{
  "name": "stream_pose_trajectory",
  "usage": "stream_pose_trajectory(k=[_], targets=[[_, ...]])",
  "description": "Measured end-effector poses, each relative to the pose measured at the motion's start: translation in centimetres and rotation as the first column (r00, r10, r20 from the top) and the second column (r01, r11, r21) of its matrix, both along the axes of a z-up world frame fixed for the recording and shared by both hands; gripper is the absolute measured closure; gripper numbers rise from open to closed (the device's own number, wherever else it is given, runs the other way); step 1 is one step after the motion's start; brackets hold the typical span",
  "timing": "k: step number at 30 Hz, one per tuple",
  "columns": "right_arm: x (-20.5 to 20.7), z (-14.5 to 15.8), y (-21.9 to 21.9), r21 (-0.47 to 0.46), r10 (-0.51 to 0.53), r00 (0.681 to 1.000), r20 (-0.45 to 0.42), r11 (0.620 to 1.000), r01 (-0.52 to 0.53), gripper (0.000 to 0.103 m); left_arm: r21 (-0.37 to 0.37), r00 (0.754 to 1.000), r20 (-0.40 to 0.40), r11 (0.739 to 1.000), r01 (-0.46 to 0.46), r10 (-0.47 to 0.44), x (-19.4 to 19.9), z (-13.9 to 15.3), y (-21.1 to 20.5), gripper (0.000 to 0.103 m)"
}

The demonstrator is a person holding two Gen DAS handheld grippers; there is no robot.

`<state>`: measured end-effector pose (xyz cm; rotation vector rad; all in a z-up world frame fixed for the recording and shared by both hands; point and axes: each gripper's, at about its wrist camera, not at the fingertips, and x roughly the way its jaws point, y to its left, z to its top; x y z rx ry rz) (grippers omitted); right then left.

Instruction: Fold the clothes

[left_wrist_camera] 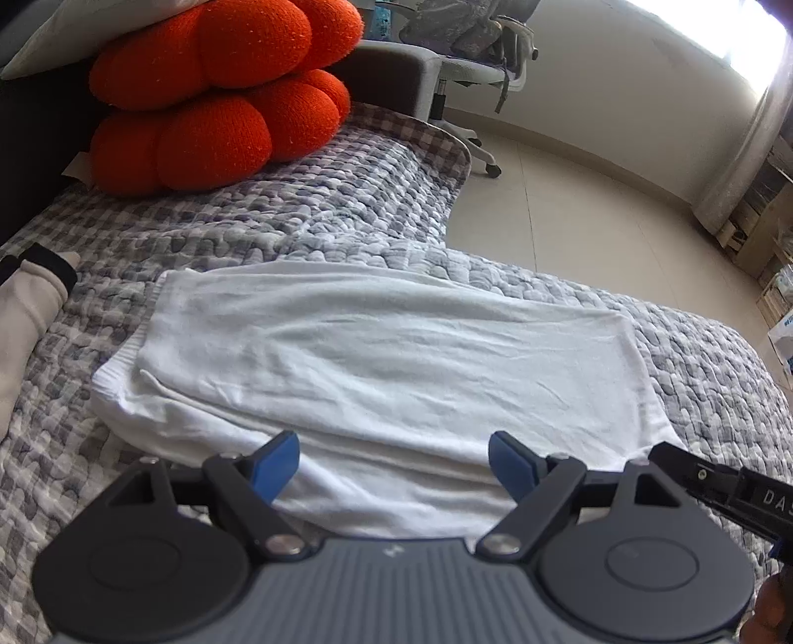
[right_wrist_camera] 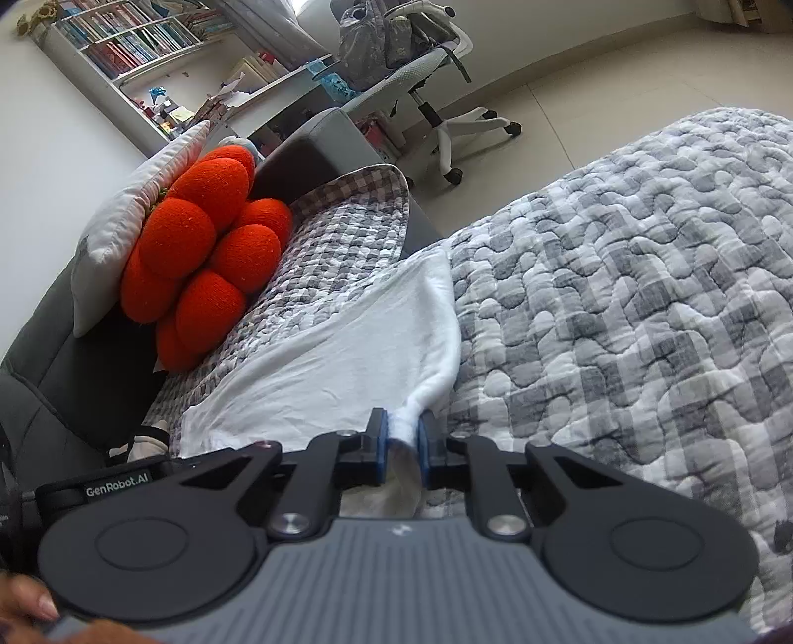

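Already your white garment [left_wrist_camera: 386, 356] lies folded into a band ahead of your wide-apart left hand-held gripper [left_wrist_camera: 394, 465], right hand-held gripper [right_wrist_camera: 401, 446] clamped on its corner; further folds remain.

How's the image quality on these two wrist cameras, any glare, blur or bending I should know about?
Left wrist view: window glare blows out the top right corner; the white garment stays sharp and evenly lit. Right wrist view: soft daylight, no glare; the fisheye curves the bookshelf and the quilt edge; corners darken.
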<state>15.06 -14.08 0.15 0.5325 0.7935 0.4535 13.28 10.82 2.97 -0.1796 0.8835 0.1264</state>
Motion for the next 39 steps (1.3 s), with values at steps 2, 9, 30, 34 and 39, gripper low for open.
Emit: stream_pose_trajectory(k=[2,9,30,34,39], targets=[[0.0,0.1,0.0,0.003,-0.005,1.0,0.006,1.0,0.005,0.087,0.004,1.0,-0.003,1.0,0.009,-0.009,0.0,-0.1,-0.1,0.018],[-0.2,0.3,0.1,-0.005,0.0,1.0,0.021,1.0,0.001,0.087,0.01,0.999,-0.033,1.0,0.027,-0.027,0.3,-1.0,-0.1,0.018],[-0.8,1.9,2.5,-0.078,0.023,0.993,0.117,0.997,-0.014,0.087,-0.058,0.999,0.021,0.998,0.032,-0.031,-1.6,0.5,2.2,0.017],[-1.1,2.3,3.9,-0.137,0.05,0.985,0.162,0.99,-0.028,0.087,-0.09,0.999,0.041,0.996,0.021,-0.018,-2.0,0.9,3.3,0.018],[-1.4,2.3,5.5,-0.203,0.075,0.974,0.215,0.979,-0.03,0.088,-0.146,0.998,0.057,0.989,0.005,0.003,-2.3,1.5,4.6,0.018]])
